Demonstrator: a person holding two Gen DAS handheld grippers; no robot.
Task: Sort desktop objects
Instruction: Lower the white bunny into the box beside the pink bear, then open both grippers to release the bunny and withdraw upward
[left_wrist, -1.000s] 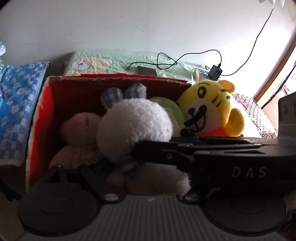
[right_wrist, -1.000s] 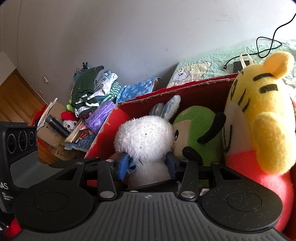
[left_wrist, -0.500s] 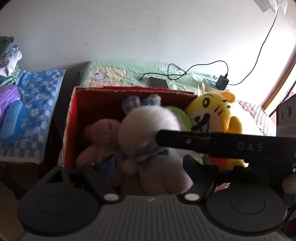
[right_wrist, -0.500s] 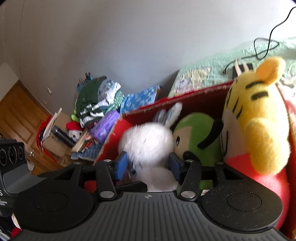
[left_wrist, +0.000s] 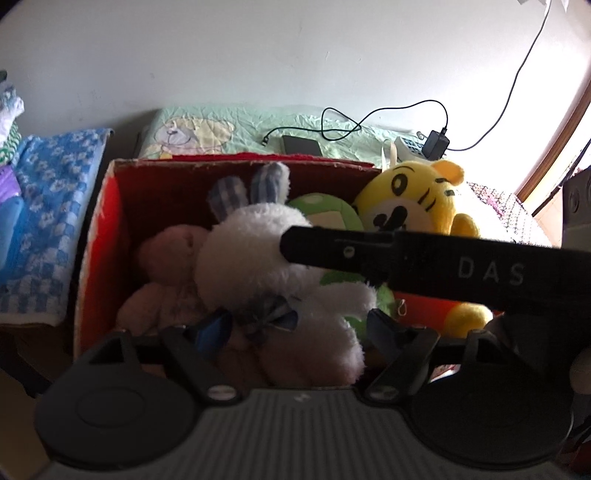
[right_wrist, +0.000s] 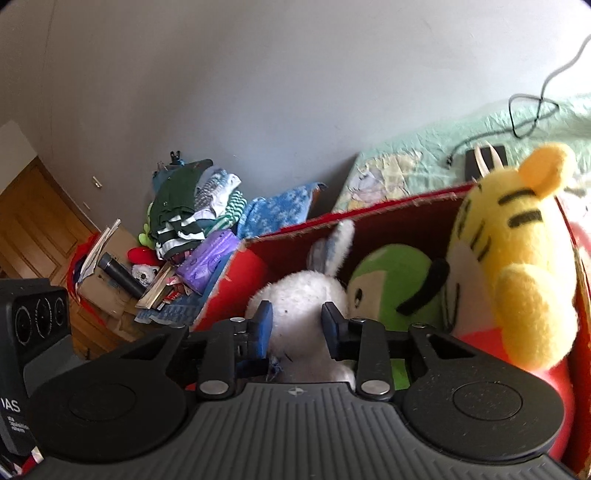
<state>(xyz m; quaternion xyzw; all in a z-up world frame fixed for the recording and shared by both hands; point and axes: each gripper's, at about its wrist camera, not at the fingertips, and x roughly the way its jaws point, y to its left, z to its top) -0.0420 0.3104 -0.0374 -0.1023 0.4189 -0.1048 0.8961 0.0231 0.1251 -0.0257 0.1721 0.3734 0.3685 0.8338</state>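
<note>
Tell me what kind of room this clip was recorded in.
Most likely a bedroom: a green quilt spread by the wall, a heap of folded clothes in the corner, and a red box of plush toys.

White rabbit, blue-checked ears; pink bear at 9 o'clock; green toy, yellow black-striped tiger at 3; red box; blue-white checked towel.

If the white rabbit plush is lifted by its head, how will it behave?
The white rabbit plush is fluffy, so probably light and squashy between the right claw pads. Its limp arms and body would likely dangle. Packed against the green plush, it may drag that.
</note>
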